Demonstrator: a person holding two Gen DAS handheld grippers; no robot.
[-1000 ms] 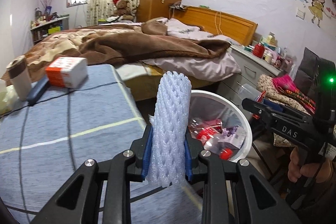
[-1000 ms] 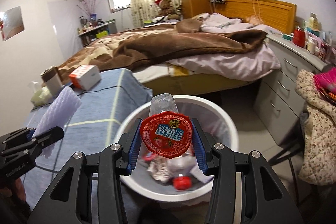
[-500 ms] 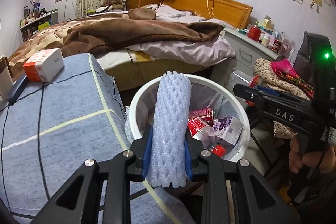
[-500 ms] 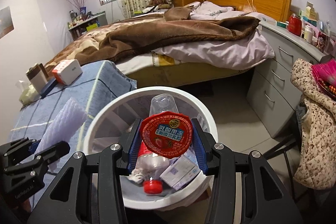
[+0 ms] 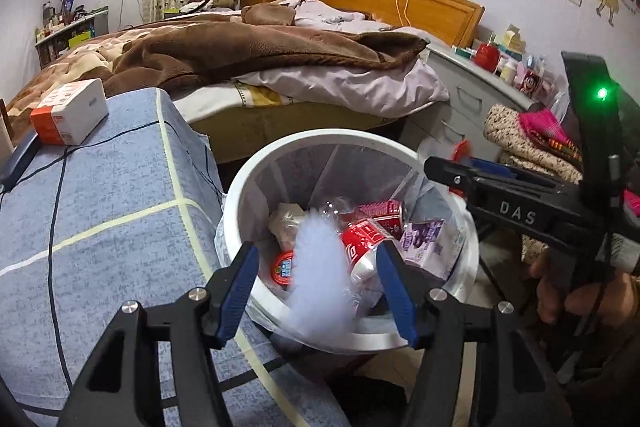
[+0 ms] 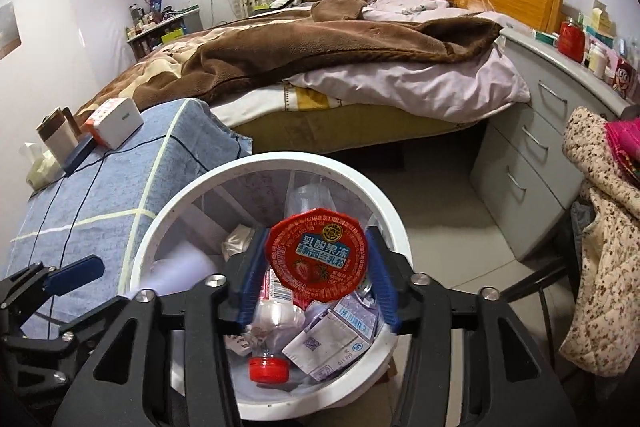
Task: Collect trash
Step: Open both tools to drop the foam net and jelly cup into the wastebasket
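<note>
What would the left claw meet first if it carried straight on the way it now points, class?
Probably the white foam sleeve, blurred and loose between the open jaws of the left claw, which have just been opening. Beyond it lies the trash in the white bin, likely the red-labelled bottle; depth is unclear.

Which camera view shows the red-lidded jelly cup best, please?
The right wrist view: the jelly cup fills the centre between the right gripper's just-opened jaws, above the bin, label readable. In the left wrist view it is hidden behind that gripper.
</note>
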